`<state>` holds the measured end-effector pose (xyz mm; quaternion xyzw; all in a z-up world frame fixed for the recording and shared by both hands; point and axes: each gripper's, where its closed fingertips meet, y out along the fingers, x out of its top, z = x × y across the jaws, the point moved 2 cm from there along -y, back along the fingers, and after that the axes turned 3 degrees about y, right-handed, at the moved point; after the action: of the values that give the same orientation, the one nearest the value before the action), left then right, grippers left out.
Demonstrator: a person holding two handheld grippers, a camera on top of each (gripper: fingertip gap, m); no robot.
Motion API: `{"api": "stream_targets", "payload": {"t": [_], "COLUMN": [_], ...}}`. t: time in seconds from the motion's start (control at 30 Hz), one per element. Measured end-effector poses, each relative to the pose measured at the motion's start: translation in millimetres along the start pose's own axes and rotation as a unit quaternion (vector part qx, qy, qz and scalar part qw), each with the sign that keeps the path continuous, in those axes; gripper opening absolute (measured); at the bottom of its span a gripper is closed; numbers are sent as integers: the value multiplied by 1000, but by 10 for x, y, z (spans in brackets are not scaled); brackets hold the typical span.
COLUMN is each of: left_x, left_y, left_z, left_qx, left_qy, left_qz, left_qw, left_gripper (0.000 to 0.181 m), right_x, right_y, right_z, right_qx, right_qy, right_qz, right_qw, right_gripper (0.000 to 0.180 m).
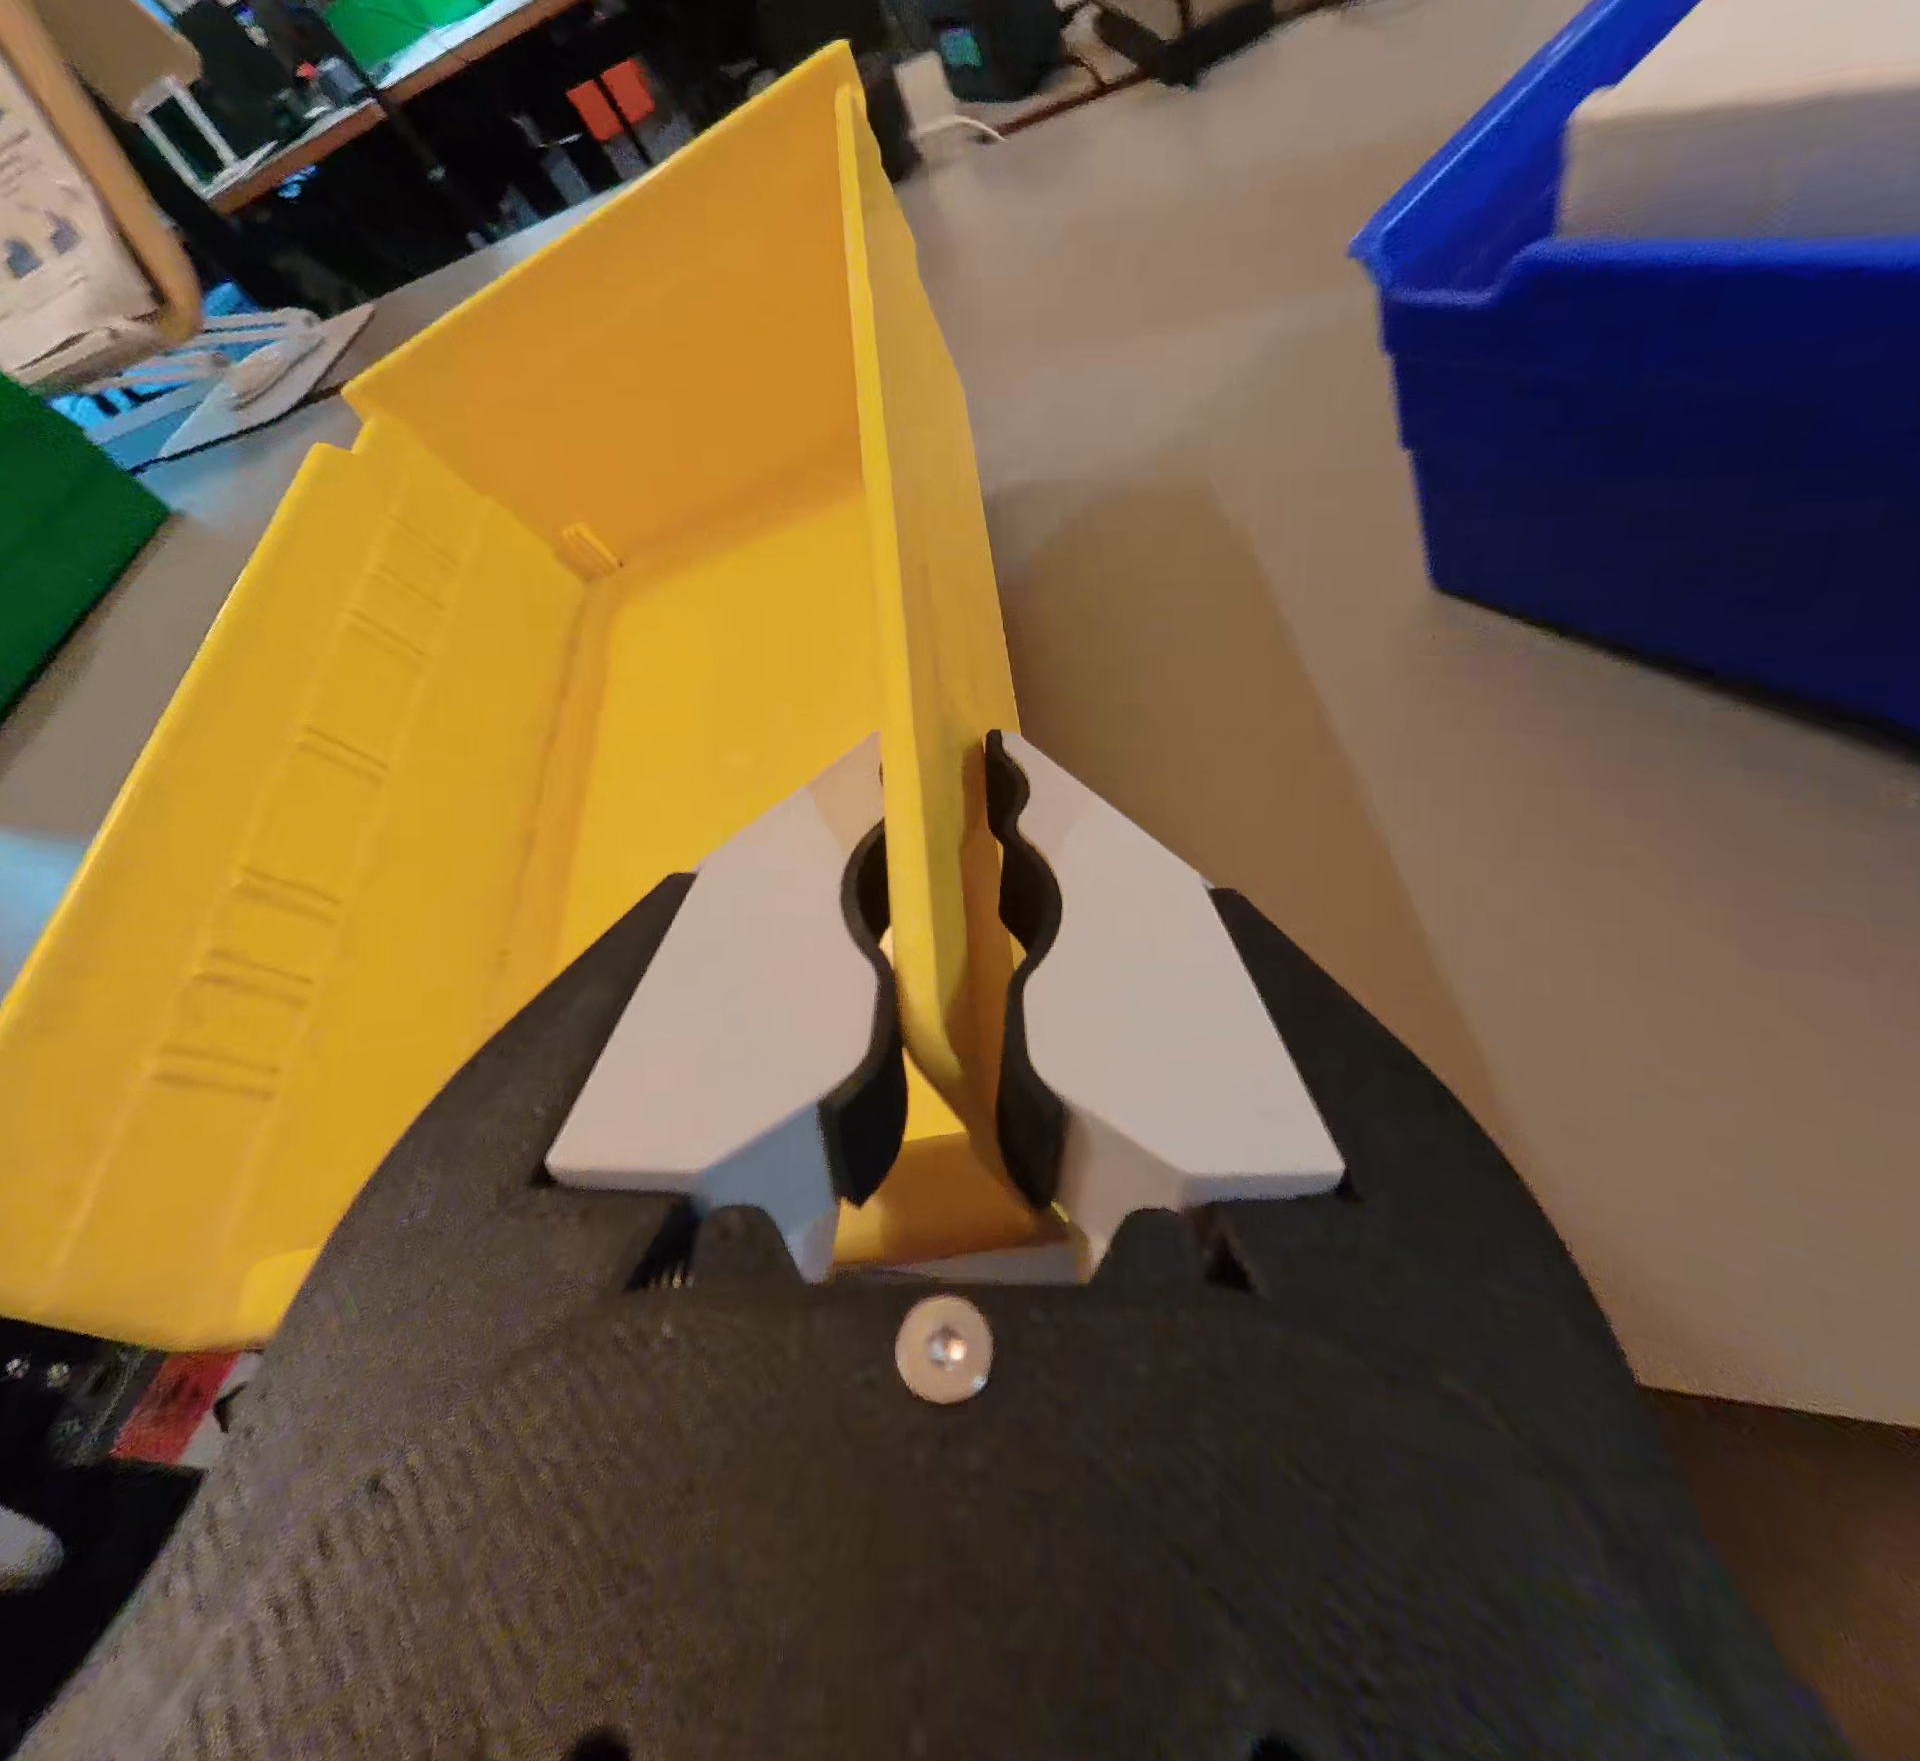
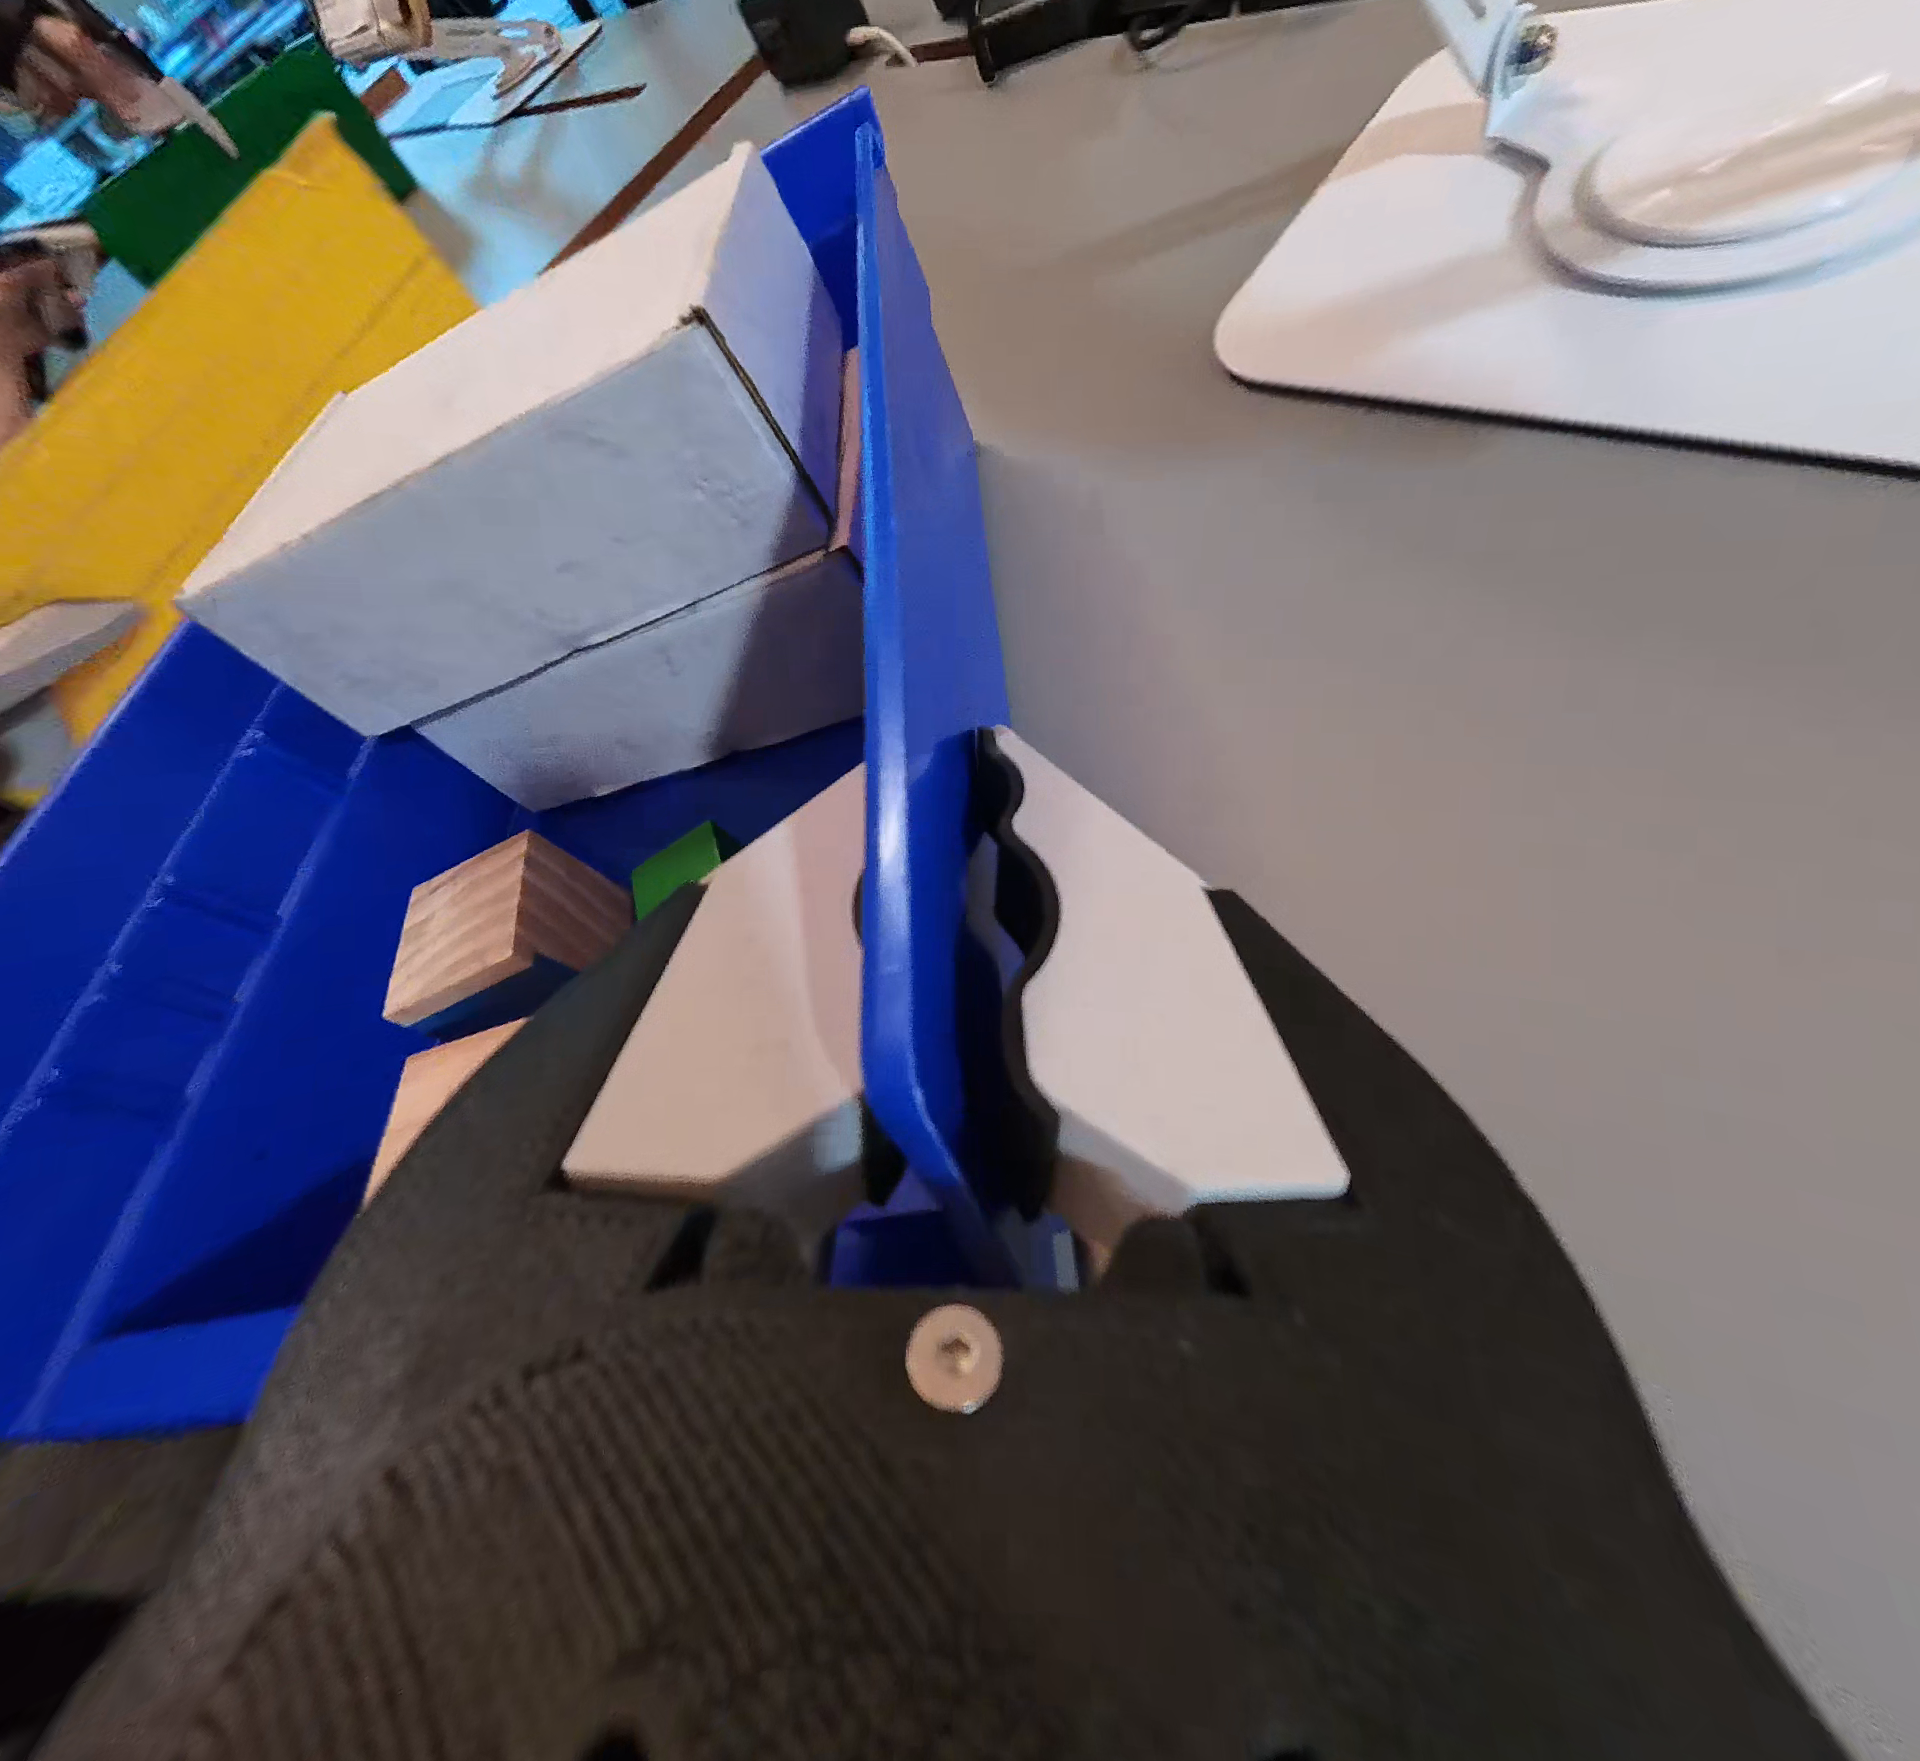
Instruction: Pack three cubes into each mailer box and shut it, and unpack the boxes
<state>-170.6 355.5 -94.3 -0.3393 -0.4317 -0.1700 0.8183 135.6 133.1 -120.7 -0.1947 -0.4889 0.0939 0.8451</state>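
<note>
On a grey bench, the left gripper jaws clench a yellow bin wall, while beside it the right gripper jaws clench a blue bin holding white mailer boxes and cubes.

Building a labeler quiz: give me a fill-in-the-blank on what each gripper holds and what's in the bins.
1. The left gripper has its jaws shut on a wall of the ____ bin.
2. The right gripper clamps a wall of the ____ bin.
3. The yellow bin holds ____ cubes.
4. Two white mailer boxes sit ____ in the blue bin, near a wooden cube.

Missing: yellow; blue; no; stacked
</note>
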Motion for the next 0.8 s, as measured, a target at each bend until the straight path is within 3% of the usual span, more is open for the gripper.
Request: {"api": "stream_targets", "payload": {"t": [0.27, 0.47, 0.63, 0.8], "left_x": [243, 470, 619, 880], "left_y": [-447, -770, -960, -1184], "left_z": [523, 691, 668, 408], "left_qx": [69, 107, 108, 56], "left_qy": [-19, 6, 22, 22], "left_qz": [-44, -77, -98, -136], "left_qw": [996, 991, 989, 989], "left_gripper": [4, 5, 5, 5], "right_x": [-95, -216, -311, -205], "right_y": [1166, 1756, 1708, 968], "right_z": [918, 1789, 2234, 1956], "right_qx": [-105, -82, 14, 73], "right_qy": [54, 79, 69, 36], "right_qz": [-88, -87, -33, -57], "right_qw": [989, 990, 997, 995], "right_gripper": [10, 38, 72, 81]}}
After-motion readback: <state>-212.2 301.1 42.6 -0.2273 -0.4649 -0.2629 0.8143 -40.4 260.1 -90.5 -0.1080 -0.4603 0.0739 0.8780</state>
